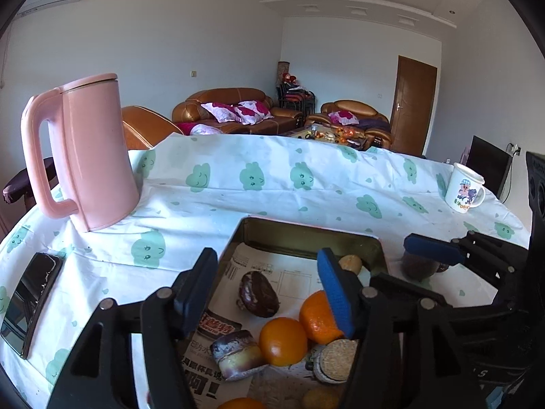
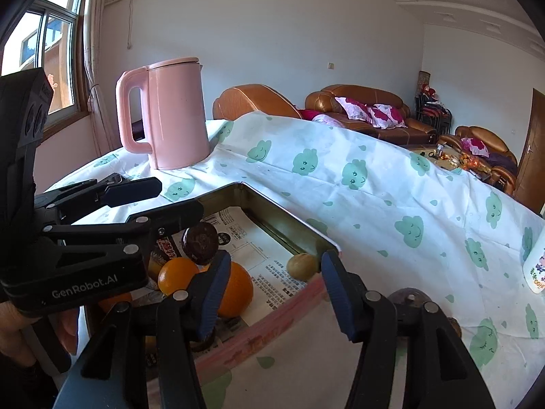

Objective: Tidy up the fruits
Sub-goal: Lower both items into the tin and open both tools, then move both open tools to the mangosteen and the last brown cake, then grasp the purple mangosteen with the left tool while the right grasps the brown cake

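— So, what is in the metal tray (image 1: 308, 233)?
— A rectangular tin with rounded corners, lined with printed newspaper (image 1: 272, 272). On it lie smooth round oranges (image 1: 282, 341), a dark glossy purple fruit (image 1: 259, 294) (oval, long axis running up-left to down-right in the left wrist view) and a small tan round fruit (image 2: 301, 266) in the far corner.
— And the tongs?
— The left gripper (image 1: 269, 293) hangs over the tray, blue pads apart, clasping nothing. The right gripper (image 2: 276, 293) spans the tray's near pink rim, likewise parted and empty.
— Around it?
— A cloud-print cloth (image 2: 374, 184), a matte pink kettle (image 2: 173, 116).
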Motion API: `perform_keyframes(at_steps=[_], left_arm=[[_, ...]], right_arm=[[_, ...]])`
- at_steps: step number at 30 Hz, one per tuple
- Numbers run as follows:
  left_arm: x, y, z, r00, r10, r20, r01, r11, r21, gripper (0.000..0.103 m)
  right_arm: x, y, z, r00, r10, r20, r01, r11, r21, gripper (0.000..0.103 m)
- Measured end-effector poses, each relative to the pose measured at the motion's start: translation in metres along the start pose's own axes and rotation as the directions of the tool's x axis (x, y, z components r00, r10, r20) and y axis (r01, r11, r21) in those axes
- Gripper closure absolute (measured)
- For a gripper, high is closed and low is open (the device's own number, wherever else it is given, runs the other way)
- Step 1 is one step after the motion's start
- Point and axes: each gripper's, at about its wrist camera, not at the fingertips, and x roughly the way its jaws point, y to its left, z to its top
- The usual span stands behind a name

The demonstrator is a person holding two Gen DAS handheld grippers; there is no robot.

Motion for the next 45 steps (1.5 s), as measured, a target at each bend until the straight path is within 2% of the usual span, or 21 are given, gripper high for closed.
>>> perform_keyframes(at_steps=[2, 5, 10, 16, 18, 20, 22, 26, 29, 32, 35, 38, 41, 45], left_arm=[[-0.005, -0.009, 0.000, 1.000, -0.018, 0.021, 0.018, 1.000, 0.008, 0.029], [-0.010, -0.026, 0.001, 0.998, -0.057, 0.031, 0.057, 0.998, 0.020, 0.028], [-0.007, -0.066, 0.000, 0.993, -0.116, 0.021, 0.115, 0.991, 0.070, 0.026], [0.003, -0.106, 0.000, 0.994, -0.111, -0.005, 0.110, 0.983, 0.146, 0.024], [0.005, -0.114, 0.001, 0.994, -0.111, -0.013, 0.112, 0.981, 0.160, 0.021], [0.007, -0.121, 0.000, 0.995, -0.100, -0.011, 0.100, 0.981, 0.168, 0.012], [0.009, -0.125, 0.000, 0.995, -0.097, -0.009, 0.097, 0.980, 0.176, 0.012], [0.013, -0.126, 0.000, 0.999, -0.032, 0.003, 0.030, 0.978, 0.207, 0.012], [0.017, -0.114, 0.003, 1.000, 0.008, 0.012, -0.010, 0.980, 0.200, 0.012], [0.019, -0.100, 0.006, 1.000, -0.001, 0.005, 0.000, 0.989, 0.150, 0.012], [0.017, -0.102, 0.003, 0.999, -0.039, 0.005, 0.038, 0.990, 0.137, 0.009], [0.020, -0.112, -0.001, 0.997, -0.082, -0.010, 0.083, 0.987, 0.141, 0.009], [0.026, -0.125, -0.004, 0.994, -0.100, -0.032, 0.104, 0.981, 0.161, 0.009], [0.033, -0.138, -0.004, 0.990, -0.132, -0.050, 0.138, 0.976, 0.166, 0.010]], right_arm=[[-0.014, -0.016, -0.007, 0.999, -0.041, 0.001, 0.041, 0.999, 0.003, 0.046], [-0.031, -0.049, -0.019, 0.994, -0.109, -0.014, 0.109, 0.993, 0.038, 0.045], [-0.039, -0.109, -0.037, 0.972, -0.222, -0.078, 0.231, 0.962, 0.144, 0.045], [-0.021, -0.141, -0.049, 0.968, -0.186, -0.168, 0.221, 0.949, 0.224, 0.045], [-0.021, -0.143, -0.048, 0.974, -0.165, -0.158, 0.200, 0.951, 0.237, 0.045], [-0.018, -0.140, -0.046, 0.974, -0.160, -0.158, 0.194, 0.955, 0.226, 0.045], [-0.012, -0.138, -0.045, 0.974, -0.144, -0.176, 0.181, 0.958, 0.222, 0.045], [0.004, -0.134, -0.046, 0.962, -0.127, -0.244, 0.178, 0.963, 0.203, 0.045], [0.007, -0.134, -0.045, 0.961, -0.118, -0.251, 0.172, 0.964, 0.204, 0.045], [0.009, -0.136, -0.045, 0.962, -0.096, -0.256, 0.154, 0.964, 0.216, 0.046], [0.015, -0.136, -0.046, 0.959, -0.051, -0.279, 0.117, 0.968, 0.224, 0.062], [0.015, -0.134, -0.046, 0.959, -0.057, -0.279, 0.121, 0.968, 0.218, 0.063], [0.008, -0.138, -0.046, 0.960, -0.100, -0.261, 0.164, 0.958, 0.236, 0.063], [-0.009, -0.153, -0.049, 0.964, -0.166, -0.209, 0.227, 0.922, 0.313, 0.063]])
